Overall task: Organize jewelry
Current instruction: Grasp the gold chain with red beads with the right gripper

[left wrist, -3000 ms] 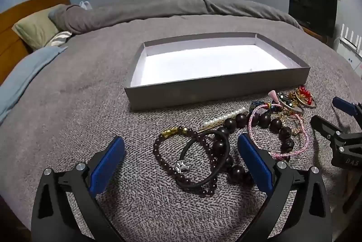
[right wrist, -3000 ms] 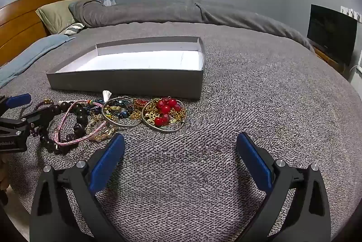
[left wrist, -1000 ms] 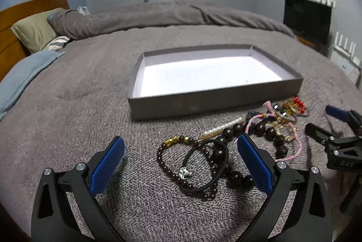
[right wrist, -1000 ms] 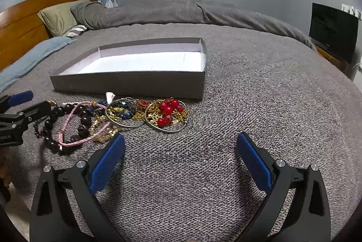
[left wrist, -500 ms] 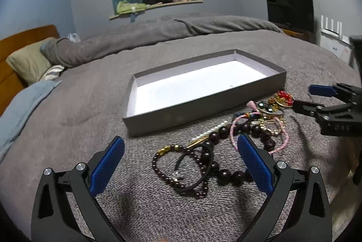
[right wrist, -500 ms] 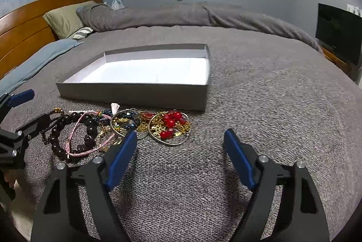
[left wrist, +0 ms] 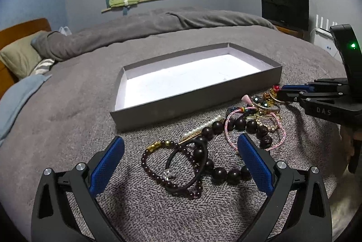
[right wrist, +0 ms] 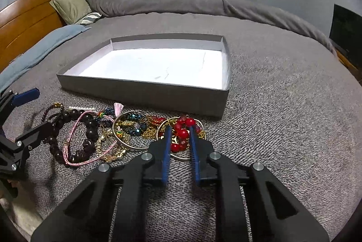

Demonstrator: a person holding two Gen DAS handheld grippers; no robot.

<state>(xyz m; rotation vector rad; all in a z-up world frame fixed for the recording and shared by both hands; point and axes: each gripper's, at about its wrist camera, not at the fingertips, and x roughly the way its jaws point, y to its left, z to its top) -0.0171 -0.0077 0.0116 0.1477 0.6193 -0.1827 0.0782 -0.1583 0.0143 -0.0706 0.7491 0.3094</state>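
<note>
**Right tongs narrow over the red-bead bracelet; left tongs wide above the dark beads**

Nearest the left wrist camera, the left tongs (left wrist: 181, 158) stand wide, their blue pads on either side of a thin dark-bead bracelet (left wrist: 156, 170) and a black cord bracelet (left wrist: 189, 170) with a small silver charm. Neither pad touches anything. Just beyond lie the large dark wooden beads (left wrist: 235, 123) looped through a pink cord bracelet (left wrist: 255, 129), with a pearl hairpin (left wrist: 203, 126) beside them, all on the grey blanket (left wrist: 67, 106) of the bed.

In the right wrist view the right tongs (right wrist: 179, 131) have just been closing and now stand narrow, with the red-bead bracelet (right wrist: 181, 133) lying between the pads on its thin metal hoop. Whether the pads actually press on it I cannot tell. To the left of it sits a silver bangle (right wrist: 129, 131) tangled with blue-green beads and gold chain.

Past the whole row of jewelry, the shallow grey box (right wrist: 144, 92) lies open with a bare white floor; its near wall runs just behind the pile.

Farther back are the rumpled duvet (right wrist: 158, 3), a pillow (right wrist: 72, 4) against the wooden headboard (right wrist: 34, 15), and a dark screen (left wrist: 285, 8) by the wall.
</note>
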